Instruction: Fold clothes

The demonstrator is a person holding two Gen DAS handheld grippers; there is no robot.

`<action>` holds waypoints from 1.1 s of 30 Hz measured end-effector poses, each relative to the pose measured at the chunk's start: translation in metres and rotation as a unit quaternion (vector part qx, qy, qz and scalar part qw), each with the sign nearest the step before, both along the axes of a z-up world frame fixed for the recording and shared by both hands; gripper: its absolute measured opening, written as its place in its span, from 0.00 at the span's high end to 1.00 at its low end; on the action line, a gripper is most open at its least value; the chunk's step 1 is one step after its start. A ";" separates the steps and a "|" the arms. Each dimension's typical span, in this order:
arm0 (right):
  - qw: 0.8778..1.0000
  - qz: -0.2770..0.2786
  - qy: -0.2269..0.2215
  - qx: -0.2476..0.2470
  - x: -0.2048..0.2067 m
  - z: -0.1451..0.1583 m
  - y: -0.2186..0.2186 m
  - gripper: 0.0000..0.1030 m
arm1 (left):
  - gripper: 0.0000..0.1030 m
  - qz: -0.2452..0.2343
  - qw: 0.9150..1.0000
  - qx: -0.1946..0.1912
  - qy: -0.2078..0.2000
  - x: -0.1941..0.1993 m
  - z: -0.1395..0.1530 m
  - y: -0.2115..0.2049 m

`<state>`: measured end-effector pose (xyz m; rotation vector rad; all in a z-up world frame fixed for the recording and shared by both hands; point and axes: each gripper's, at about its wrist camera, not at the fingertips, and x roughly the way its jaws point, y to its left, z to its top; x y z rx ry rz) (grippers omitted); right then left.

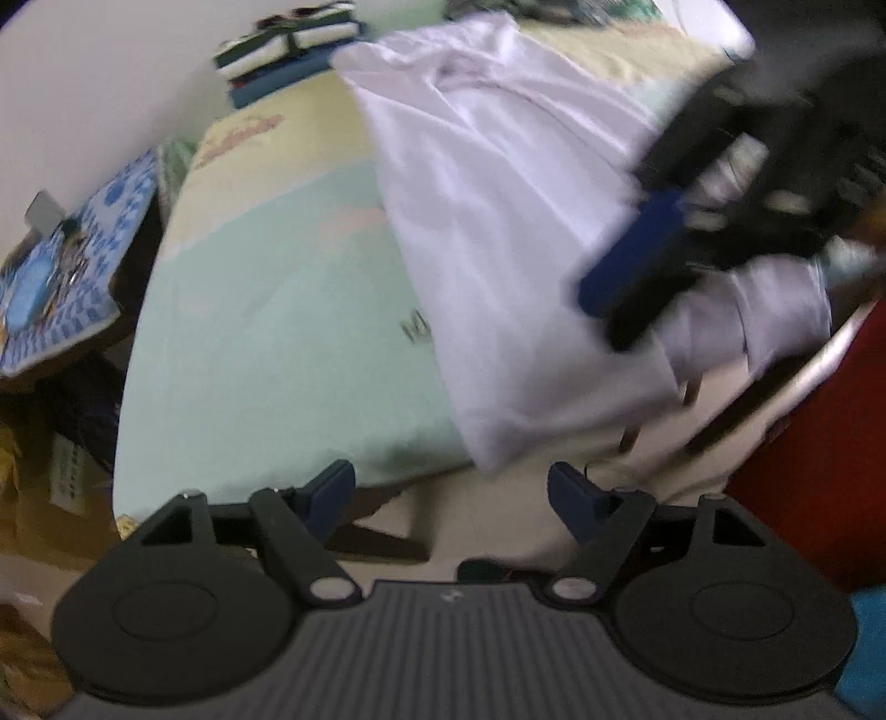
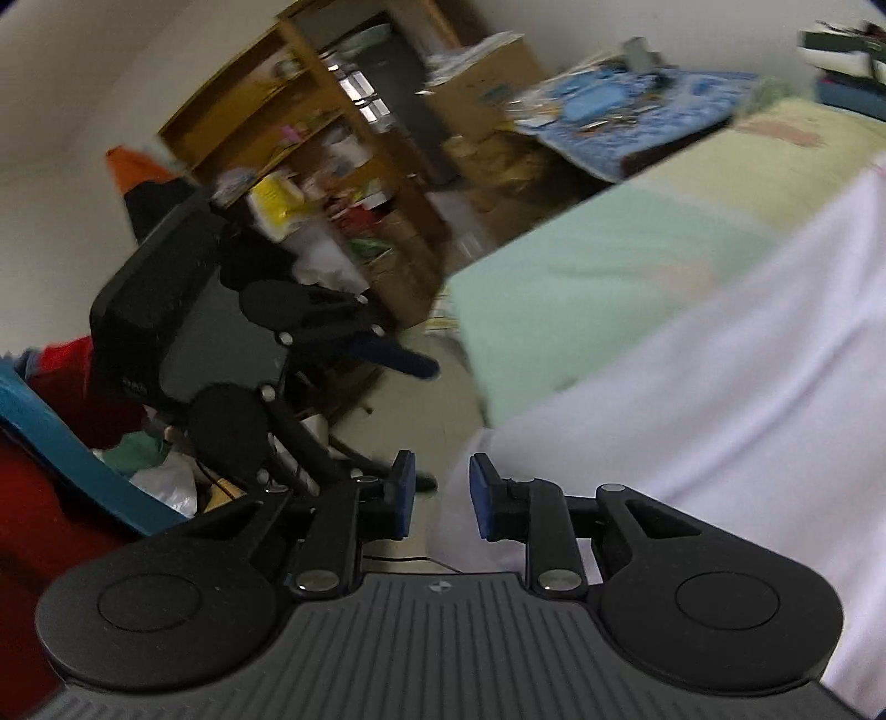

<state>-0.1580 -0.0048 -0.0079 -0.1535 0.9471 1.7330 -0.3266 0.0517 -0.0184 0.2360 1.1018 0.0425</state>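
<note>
1. The white shirt (image 1: 498, 232) is spread over the right part of the bed (image 1: 266, 332), on the pale green and yellow sheet. Its lower corner hangs off the near edge of the bed.
2. The left claw (image 1: 451, 501) is wide open, nothing between the blue pads, and it sits just off the near edge of the bed by that hanging corner. It's not touching the cloth as far as I can see.
3. The right claw (image 2: 440, 495) is only narrowly open. The gap between its pads is empty, with floor and the shirt's edge showing behind it. In the left view it's a blurry black shape over the right side of the shirt, with some bunched white cloth below it. I can't tell if anything there is touching.
4. In the right view the shirt (image 2: 720, 415) fills the right side of the picture, with the green sheet beyond it.
5. Folded clothes (image 1: 288, 50) are stacked at the far end of the bed, well apart from the shirt.
6. Left of the bed there's a desk (image 1: 72, 255) with a blue patterned cover and clutter on it.
7. A wooden shelf (image 2: 310, 144) packed with stuff stands further back, pretty blurred.
</note>
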 end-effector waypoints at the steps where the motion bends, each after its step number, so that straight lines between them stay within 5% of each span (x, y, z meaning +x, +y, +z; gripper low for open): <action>1: 1.000 0.005 -0.008 -0.002 -0.004 -0.004 0.009 0.76 | 0.23 -0.011 1.000 0.011 0.006 -0.001 -0.003 -0.003; 6: 0.997 0.036 -0.060 -0.026 -0.023 -0.026 0.049 0.76 | 0.22 -0.060 0.996 0.055 0.030 -0.003 -0.013 -0.012; 12: 0.992 0.071 -0.101 -0.026 -0.038 -0.030 0.050 0.95 | 0.21 -0.079 0.993 0.075 0.040 -0.006 -0.008 -0.007; 17: 0.975 0.153 -0.158 -0.021 -0.050 -0.022 0.046 0.94 | 0.21 -0.129 0.986 0.094 0.049 -0.005 0.003 -0.012; 22: 0.958 0.205 -0.199 -0.017 -0.047 -0.013 0.039 0.94 | 0.21 -0.203 0.971 0.117 0.043 0.002 0.002 -0.028; 24: 0.960 0.202 -0.193 -0.004 -0.043 -0.006 0.035 0.94 | 0.22 -0.233 0.964 0.124 0.042 0.005 -0.002 -0.035; 30: 0.961 0.194 -0.198 0.005 -0.044 -0.006 0.030 0.94 | 0.46 -0.318 0.936 0.143 0.042 0.010 -0.016 -0.052; 33: 0.963 0.189 -0.189 0.003 -0.044 -0.005 0.026 0.91 | 0.49 -0.343 0.926 0.148 0.049 0.015 -0.023 -0.053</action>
